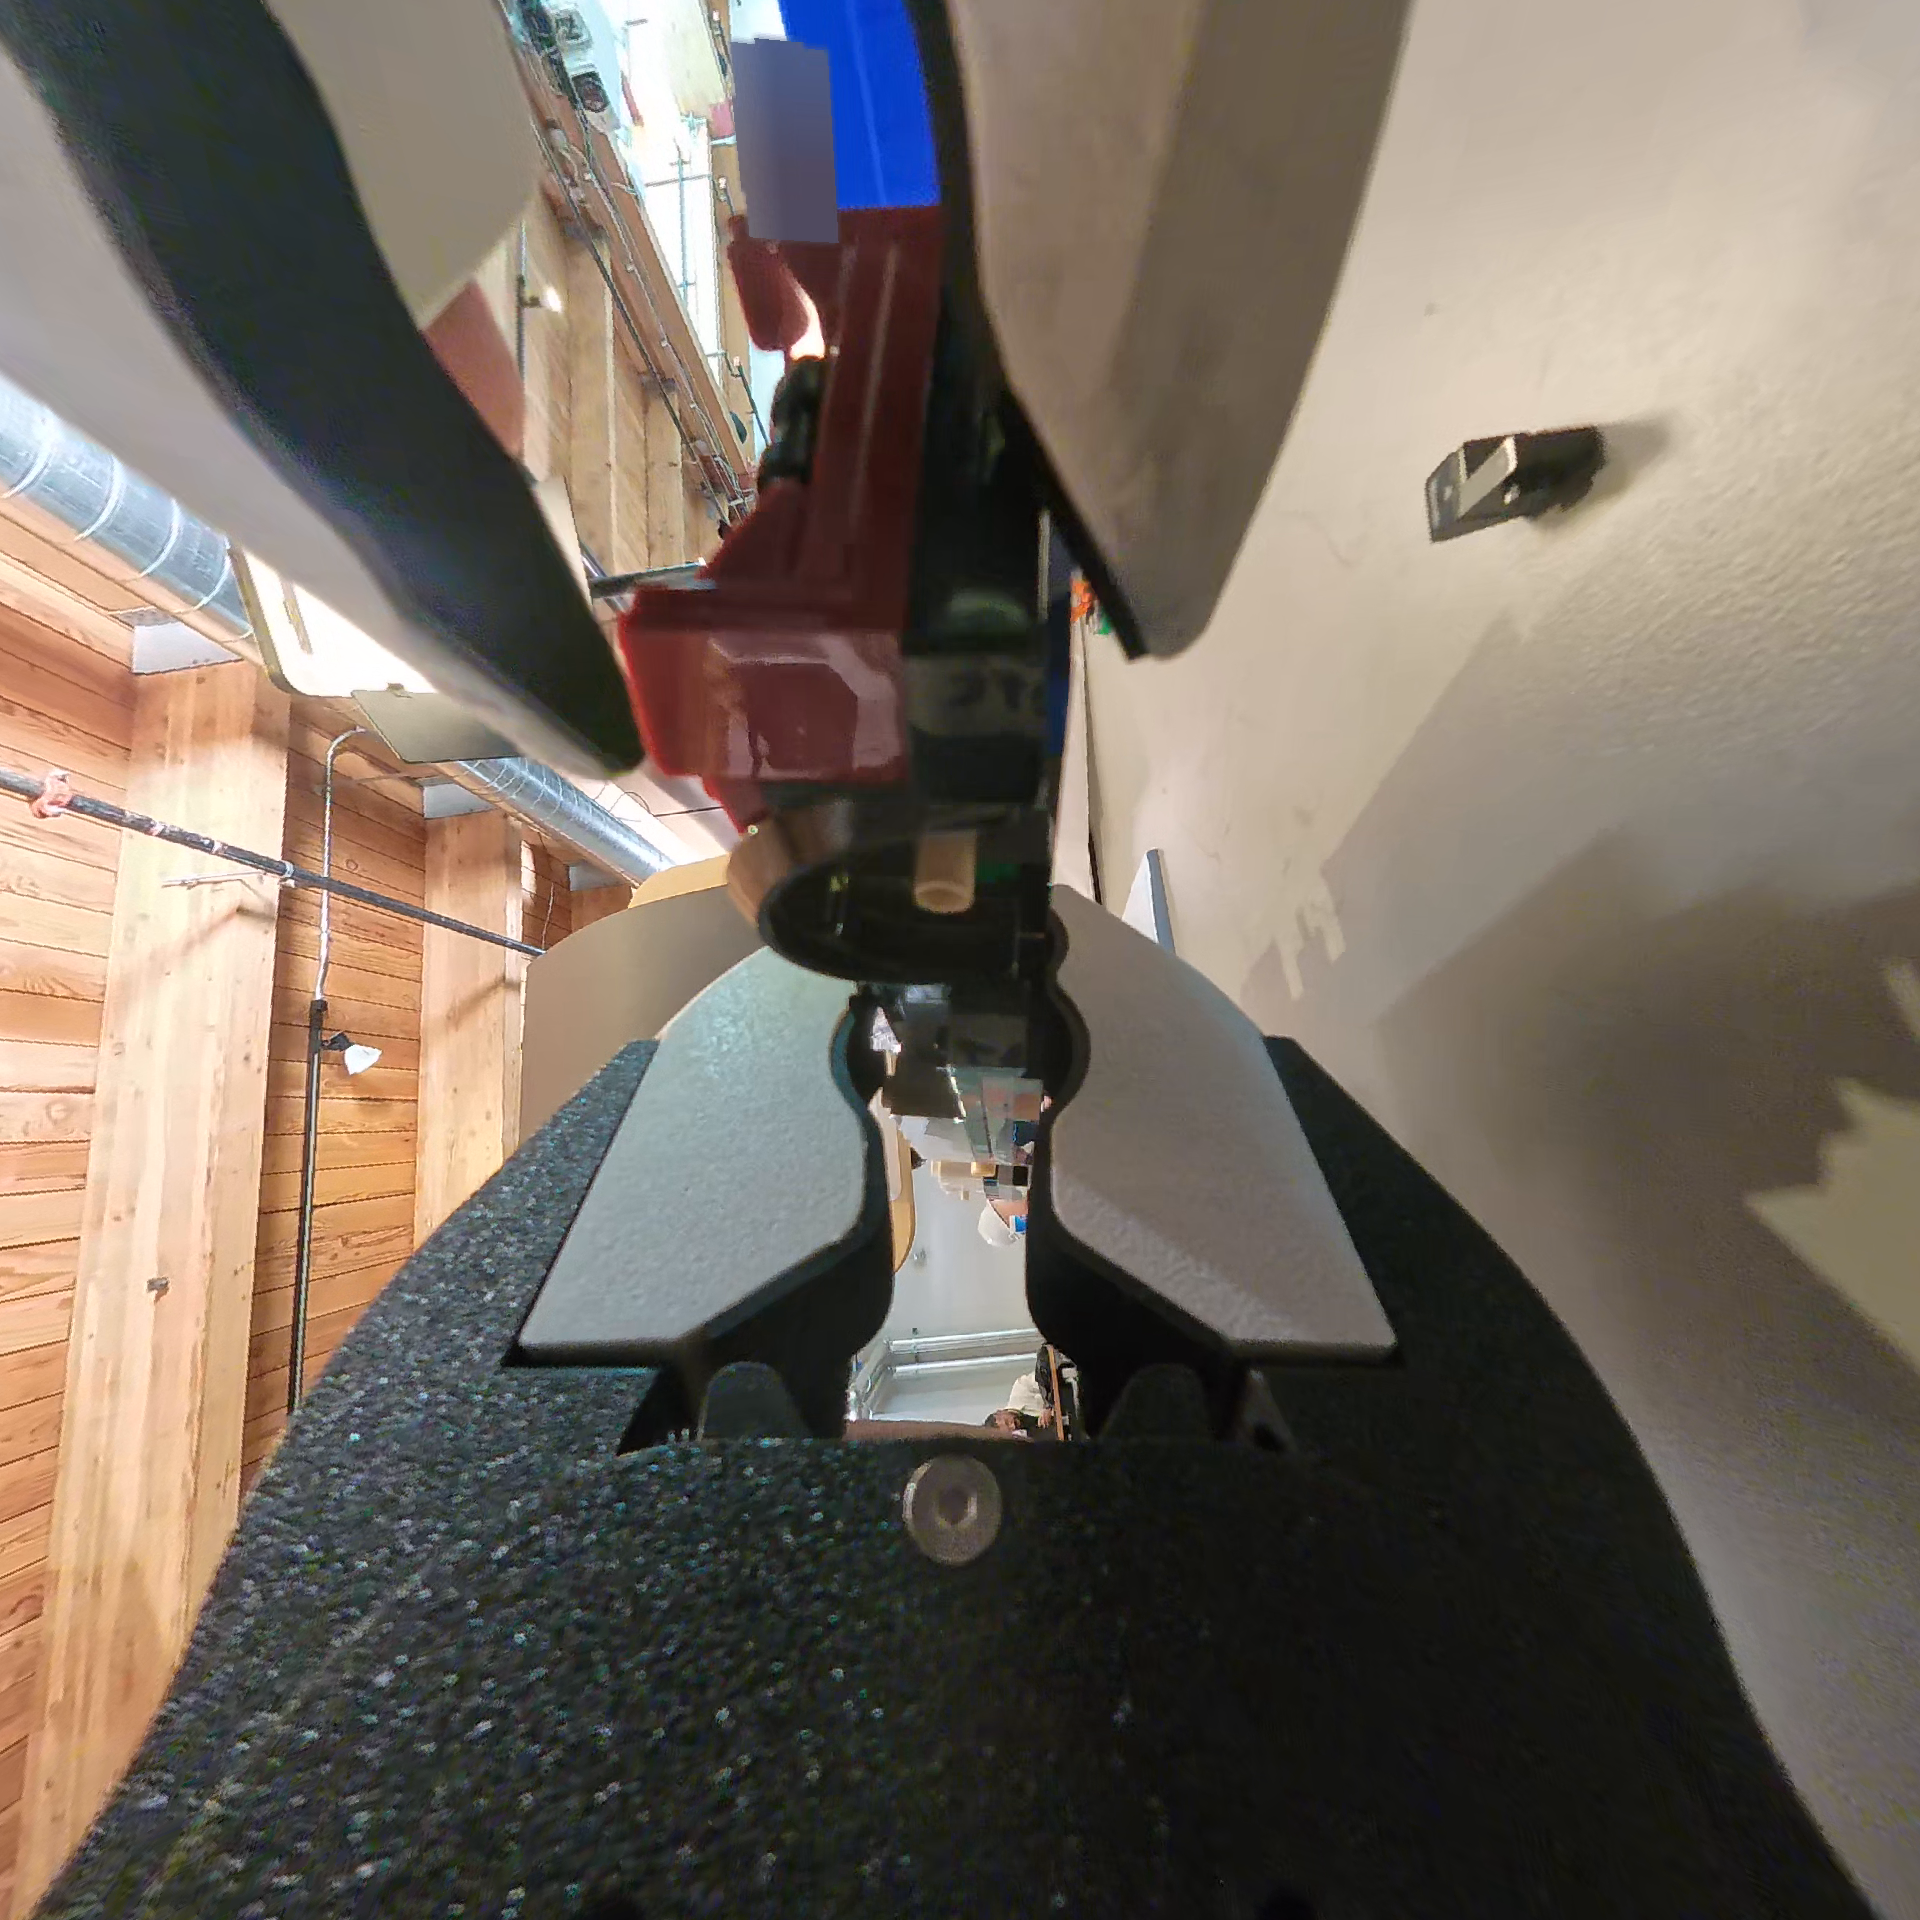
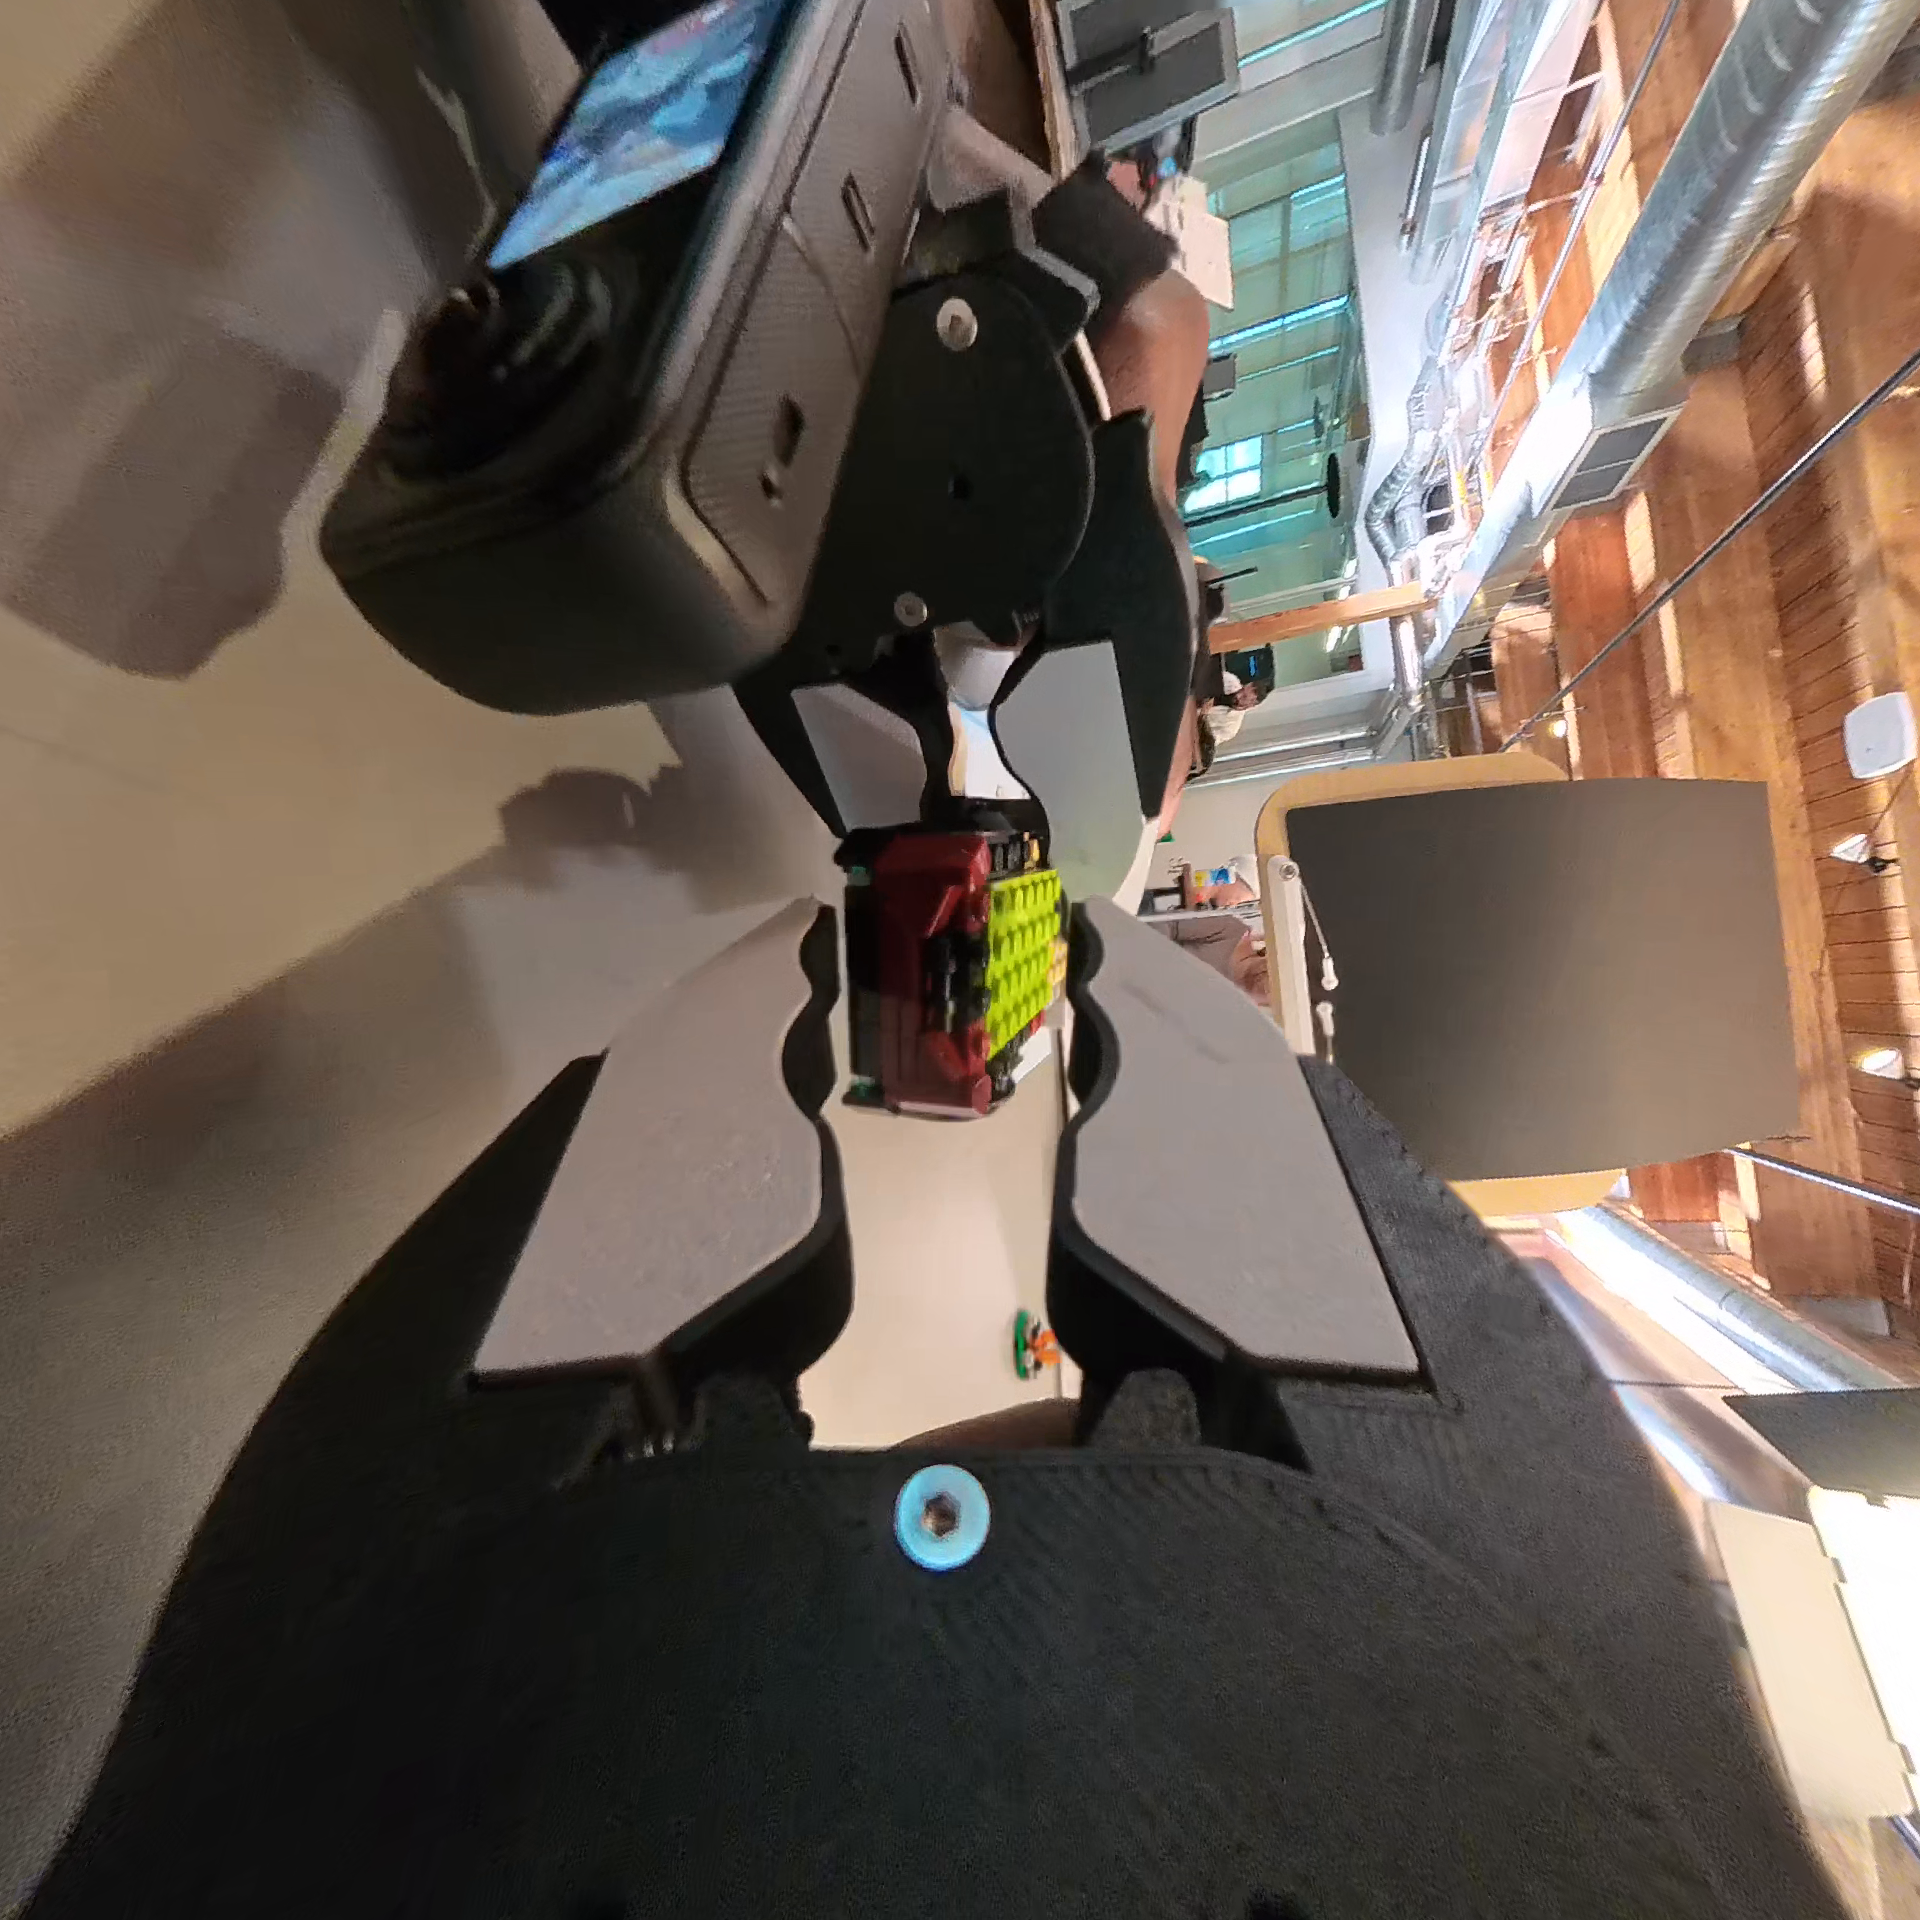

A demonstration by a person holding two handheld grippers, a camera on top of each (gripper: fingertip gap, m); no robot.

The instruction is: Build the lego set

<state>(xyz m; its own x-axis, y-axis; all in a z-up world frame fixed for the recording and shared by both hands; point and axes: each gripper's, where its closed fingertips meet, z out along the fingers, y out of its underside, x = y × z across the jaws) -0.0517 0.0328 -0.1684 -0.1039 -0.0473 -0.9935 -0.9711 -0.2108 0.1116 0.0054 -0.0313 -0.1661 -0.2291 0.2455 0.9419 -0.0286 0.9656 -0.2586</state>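
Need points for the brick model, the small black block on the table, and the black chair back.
brick model [image 2: 1023,966]: right wrist view, on its lime studded plate.
small black block [image 1: 1517,480]: left wrist view, middle of the block.
black chair back [image 2: 1538,977]: right wrist view, centre of the dark panel.

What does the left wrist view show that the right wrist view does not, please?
Only the left view shows a small black part on the pale surface. Only the right view shows the brick model's lime-green studded side and a dark panel. Both show the model, held by the left gripper and reaching between the right gripper's jaws.
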